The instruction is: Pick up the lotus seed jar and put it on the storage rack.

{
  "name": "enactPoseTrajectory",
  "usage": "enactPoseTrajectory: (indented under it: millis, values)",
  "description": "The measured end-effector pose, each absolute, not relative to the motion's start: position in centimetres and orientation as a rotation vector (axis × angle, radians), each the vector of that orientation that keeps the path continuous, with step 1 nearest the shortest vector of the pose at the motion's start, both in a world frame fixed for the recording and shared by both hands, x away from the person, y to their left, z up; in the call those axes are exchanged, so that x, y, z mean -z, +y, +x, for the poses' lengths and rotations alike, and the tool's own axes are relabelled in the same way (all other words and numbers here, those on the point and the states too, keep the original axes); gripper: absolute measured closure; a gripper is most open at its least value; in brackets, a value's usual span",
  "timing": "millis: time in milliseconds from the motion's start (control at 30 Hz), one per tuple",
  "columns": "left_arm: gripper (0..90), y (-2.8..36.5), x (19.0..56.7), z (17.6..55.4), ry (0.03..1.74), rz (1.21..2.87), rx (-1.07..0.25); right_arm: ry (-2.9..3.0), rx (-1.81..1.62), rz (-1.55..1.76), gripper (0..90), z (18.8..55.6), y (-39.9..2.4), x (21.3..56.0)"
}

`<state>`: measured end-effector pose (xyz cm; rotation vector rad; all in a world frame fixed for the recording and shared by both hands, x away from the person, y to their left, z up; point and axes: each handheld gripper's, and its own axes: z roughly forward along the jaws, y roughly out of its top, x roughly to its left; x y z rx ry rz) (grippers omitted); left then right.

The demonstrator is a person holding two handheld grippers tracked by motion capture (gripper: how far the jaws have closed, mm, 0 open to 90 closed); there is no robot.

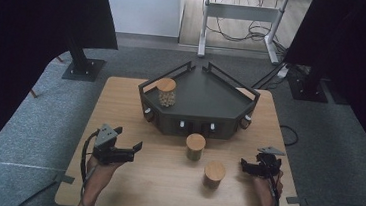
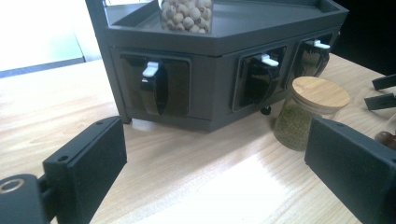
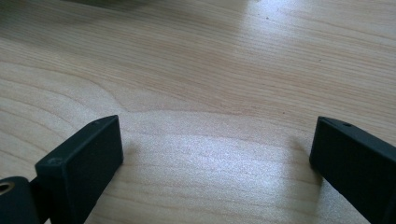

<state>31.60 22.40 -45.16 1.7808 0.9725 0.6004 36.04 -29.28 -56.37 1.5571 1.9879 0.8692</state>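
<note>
left gripper [image 1: 138, 146]: held low, level, fingers apart and empty, left of near jar [image 1: 214, 174]. right gripper [image 1: 244, 164]: opposite side, fingers apart, possibly tilted toward tabletop [image 1: 163, 186]. dark rack [image 1: 198, 104] behind.

Wooden table [image 1: 128, 188], grey carpet [image 1: 28, 129] around it; far behind, white desk frame [image 1: 206, 19] with tangled cables [image 1: 247, 33] on pale floor; dark stands [image 1: 81, 66] at far left and far right [image 1: 310, 89], black curtains [image 1: 22, 28] on both sides

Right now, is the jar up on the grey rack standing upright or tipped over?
Upright. The jar stands on the rack with its wooden lid level on top, pale round pieces filling it.
</note>
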Motion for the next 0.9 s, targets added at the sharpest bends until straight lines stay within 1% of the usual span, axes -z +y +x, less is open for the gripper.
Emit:
enactPoseTrajectory:
  millis: [900]
  values:
    - [5.3,22.9,47.9,30.5,1.03,1.796,-0.575,1.988,-0.869,1.557,1.9,36.0,-29.3,56.4]
